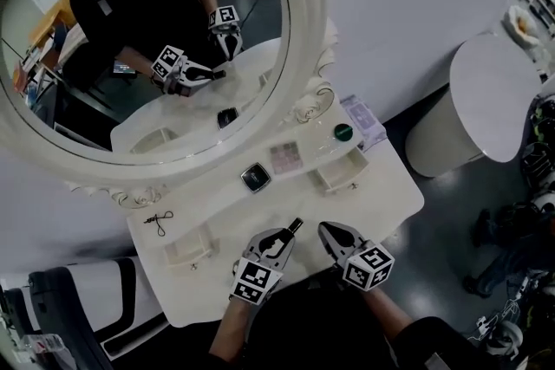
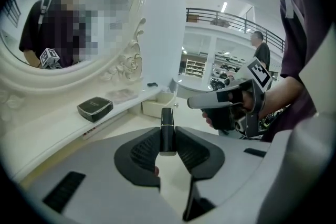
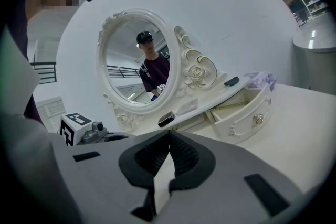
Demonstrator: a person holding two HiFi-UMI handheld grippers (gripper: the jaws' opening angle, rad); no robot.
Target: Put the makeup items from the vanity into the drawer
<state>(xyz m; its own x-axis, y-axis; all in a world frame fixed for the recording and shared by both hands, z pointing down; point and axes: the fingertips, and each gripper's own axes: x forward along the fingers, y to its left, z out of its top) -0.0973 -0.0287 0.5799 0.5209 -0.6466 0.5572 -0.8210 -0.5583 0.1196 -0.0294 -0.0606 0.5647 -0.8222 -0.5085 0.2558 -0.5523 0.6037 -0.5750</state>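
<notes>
Scanning big to small: white vanity table (image 1: 227,225) fills centre of the head view. Its carved white oval mirror (image 1: 305,22) sits upper left, reflecting the person w/ both grippers. Two small white drawers stand pulled out, the left drawer (image 1: 186,251) at lower left and the right drawer (image 1: 338,175) right of centre. At bottom centre, the left gripper (image 1: 282,238) has its jaws part open, clamped on a slim black lipstick tube (image 2: 167,128). The tube points out along the jaws, tip poking past them, over the tabletop and outside both drawers. The right gripper (image 3: 169,135) is just beside it, jaws pressed together, nothing betw. them. On the shelf under the mirror: black square compact (image 1: 255,178), pale flat palette (image 1: 284,159) beside it, round green item (image 1: 343,133) further right. A black eyelash curler (image 1: 159,223) lies far left.
</notes>
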